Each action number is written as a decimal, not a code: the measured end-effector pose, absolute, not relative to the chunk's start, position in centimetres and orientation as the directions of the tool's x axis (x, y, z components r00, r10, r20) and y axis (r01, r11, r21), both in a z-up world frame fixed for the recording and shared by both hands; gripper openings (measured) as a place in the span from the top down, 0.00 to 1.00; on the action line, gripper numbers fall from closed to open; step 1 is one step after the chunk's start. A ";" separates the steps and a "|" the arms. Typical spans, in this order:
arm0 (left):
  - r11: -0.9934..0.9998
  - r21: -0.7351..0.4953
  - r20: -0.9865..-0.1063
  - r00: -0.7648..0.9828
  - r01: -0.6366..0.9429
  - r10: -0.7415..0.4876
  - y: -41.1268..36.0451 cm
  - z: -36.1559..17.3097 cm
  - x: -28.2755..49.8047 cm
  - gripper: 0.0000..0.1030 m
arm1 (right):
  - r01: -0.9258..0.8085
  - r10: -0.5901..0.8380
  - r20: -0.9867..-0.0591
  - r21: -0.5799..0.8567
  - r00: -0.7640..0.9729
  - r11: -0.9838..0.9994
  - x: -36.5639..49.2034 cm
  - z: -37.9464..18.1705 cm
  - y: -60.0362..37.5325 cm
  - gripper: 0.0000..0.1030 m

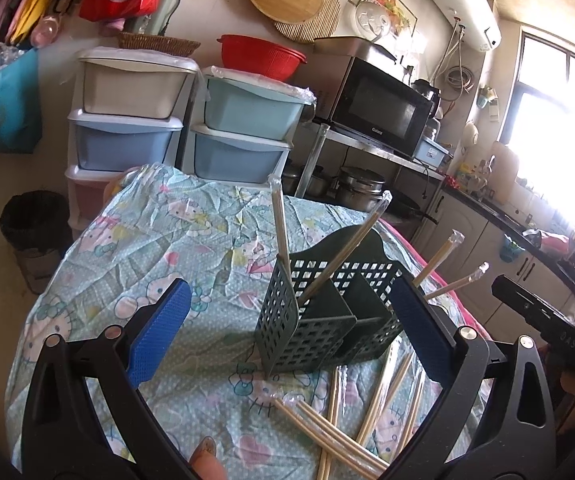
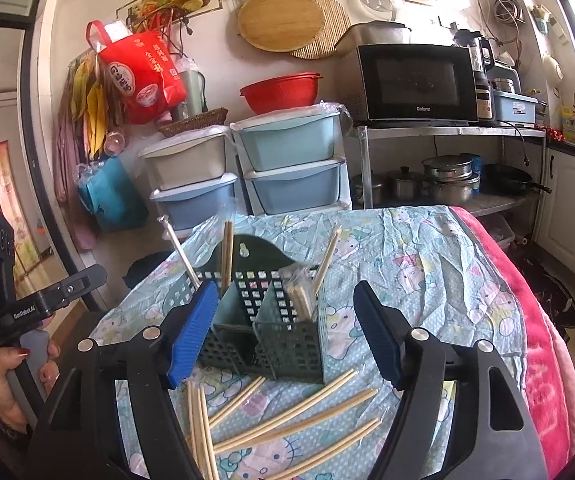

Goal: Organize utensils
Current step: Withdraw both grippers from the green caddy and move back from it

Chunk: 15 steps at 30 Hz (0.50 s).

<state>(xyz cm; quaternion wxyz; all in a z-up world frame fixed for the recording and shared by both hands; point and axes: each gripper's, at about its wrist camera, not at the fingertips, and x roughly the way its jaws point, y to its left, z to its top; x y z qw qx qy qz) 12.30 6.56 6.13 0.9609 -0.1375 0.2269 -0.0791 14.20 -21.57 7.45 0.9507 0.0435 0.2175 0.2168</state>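
The dark green utensil caddy (image 2: 271, 320) stands upright on the cloth-covered surface (image 2: 427, 264), near its front edge, with several wrapped chopsticks (image 2: 226, 252) already leaning out of its slotted compartments. More loose chopsticks (image 2: 287, 412) lie scattered flat on the cloth just in front of the caddy, some crossing one another. We hold our right hand-held gripper (image 2: 283, 336) low before the caddy with its blue pads spread wide and nothing between them; our left hand-held gripper (image 1: 287, 328) is likewise spread and empty, the caddy showing between its fingers but not touched. We judge the step in hand to be fetching another chopstick from the loose pile. To do it well, we should choose one lying on top and apart from its neighbours, such as the long one nearest the caddy's front corner, and come down across its length so the pads close on its middle, not an end. The plastic wrapping looks slippery, so a firm pinch matters. Once lifted, we should tip it upright before lowering it into a compartment with room, keeping the left hand-held gripper ready to steady the caddy, which looks light enough to tip.
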 end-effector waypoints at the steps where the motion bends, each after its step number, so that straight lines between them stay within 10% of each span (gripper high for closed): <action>1: 0.949 -0.301 -0.416 0.883 0.089 -0.215 6.6 6.0 12.3 0.10 | -0.396 0.432 -0.401 0.173 0.808 0.902 14.0 7.3 -21.4 0.34; 15: 0.949 -0.305 -0.464 0.858 0.078 -0.220 6.6 4.1 11.7 0.10 | -0.389 0.422 -0.444 0.170 0.790 0.906 12.8 5.2 -21.2 0.34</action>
